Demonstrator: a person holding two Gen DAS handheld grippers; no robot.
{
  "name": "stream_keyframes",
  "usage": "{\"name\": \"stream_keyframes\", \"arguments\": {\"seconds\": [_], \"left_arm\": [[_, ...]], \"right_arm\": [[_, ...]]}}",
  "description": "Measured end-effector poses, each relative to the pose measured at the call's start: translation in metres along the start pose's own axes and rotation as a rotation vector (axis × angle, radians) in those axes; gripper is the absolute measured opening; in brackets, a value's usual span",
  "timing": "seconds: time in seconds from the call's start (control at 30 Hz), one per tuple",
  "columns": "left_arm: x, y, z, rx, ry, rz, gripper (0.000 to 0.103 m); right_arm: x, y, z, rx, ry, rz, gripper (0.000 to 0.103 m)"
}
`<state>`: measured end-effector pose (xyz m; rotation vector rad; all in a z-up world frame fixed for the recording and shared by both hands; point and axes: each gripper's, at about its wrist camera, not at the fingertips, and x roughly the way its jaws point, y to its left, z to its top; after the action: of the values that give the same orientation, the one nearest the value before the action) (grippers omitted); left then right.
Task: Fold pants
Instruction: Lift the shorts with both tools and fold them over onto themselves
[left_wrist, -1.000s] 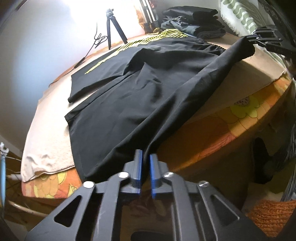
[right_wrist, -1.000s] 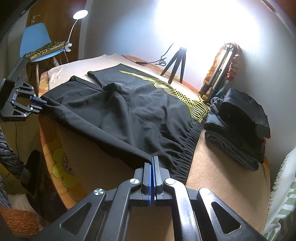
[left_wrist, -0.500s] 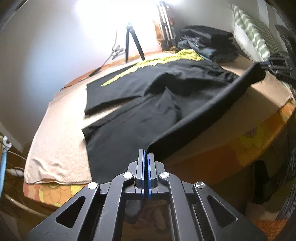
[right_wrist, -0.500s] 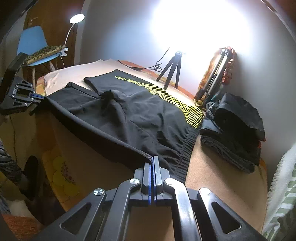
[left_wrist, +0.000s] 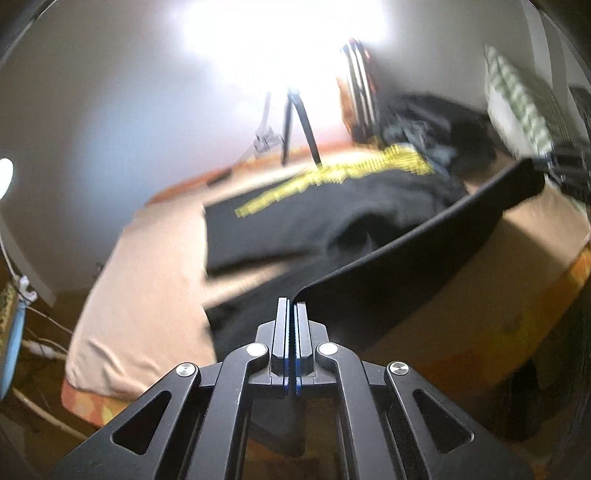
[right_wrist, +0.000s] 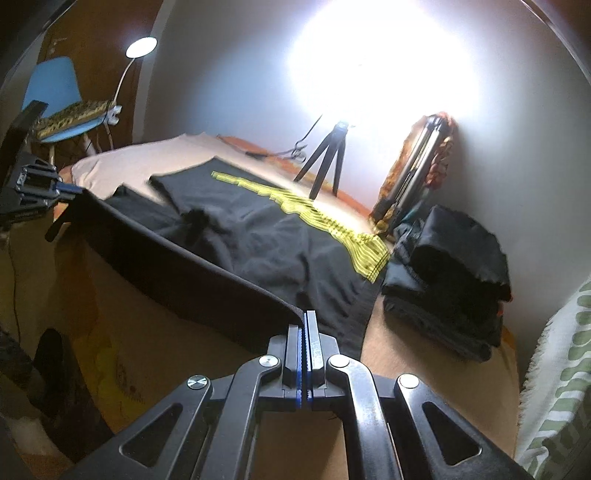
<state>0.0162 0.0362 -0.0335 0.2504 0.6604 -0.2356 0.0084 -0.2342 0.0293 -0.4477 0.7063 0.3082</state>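
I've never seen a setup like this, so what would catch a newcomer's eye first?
Probably the black pants with a yellow stripe, spread over the bed, their near edge lifted taut between the left gripper and right gripper, both clamped shut. Behind, a glaring light above a small tripod, and folded dark clothes at right.

A home bedroom: a bed (right_wrist: 229, 155) under a peach blanket with an orange flowered sheet fills the middle. At ten o'clock a blue chair (right_wrist: 55, 92) stands beside a bent-neck lamp (right_wrist: 141, 47). A folded clothes pile (right_wrist: 454, 273) lies at three o'clock, a small tripod (right_wrist: 325, 155) at twelve against the bare wall.
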Motion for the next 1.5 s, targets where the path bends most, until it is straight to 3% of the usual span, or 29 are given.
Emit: {"name": "stream_keyframes", "arguments": {"seconds": [0.2, 0.33, 0.53, 0.7, 1.0, 1.17, 1.33, 1.43, 1.5], "left_arm": [[-0.001, 0.021, 0.045, -0.006, -0.105, 0.043, 0.000], [0.012, 0.035, 0.078, 0.012, -0.149, 0.081, 0.000], [0.060, 0.059, 0.126, 0.019, -0.139, 0.113, 0.000], [0.123, 0.067, 0.149, 0.064, -0.093, 0.145, 0.000], [0.242, 0.081, 0.150, 0.032, 0.070, 0.145, 0.000], [0.274, 0.079, 0.144, 0.027, 0.137, 0.138, 0.003], [0.282, 0.104, 0.151, -0.052, 0.153, 0.203, 0.005], [0.264, 0.127, 0.153, -0.141, 0.124, 0.221, 0.012], [0.250, 0.138, 0.151, -0.167, 0.110, 0.224, 0.023]], "right_arm": [[-0.013, -0.010, 0.031, 0.021, -0.091, -0.061, 0.000], [-0.002, -0.020, 0.057, -0.006, -0.103, -0.110, 0.000], [0.043, -0.050, 0.111, -0.012, -0.092, -0.153, 0.000], [0.112, -0.072, 0.146, -0.037, -0.036, -0.206, 0.000], [0.229, -0.079, 0.146, -0.068, 0.138, -0.235, 0.000], [0.269, -0.077, 0.140, -0.107, 0.209, -0.265, 0.000], [0.303, -0.081, 0.131, -0.117, 0.288, -0.279, 0.000], [0.315, -0.085, 0.126, -0.107, 0.317, -0.296, 0.000], [0.318, -0.086, 0.122, -0.109, 0.336, -0.294, 0.000]]}}
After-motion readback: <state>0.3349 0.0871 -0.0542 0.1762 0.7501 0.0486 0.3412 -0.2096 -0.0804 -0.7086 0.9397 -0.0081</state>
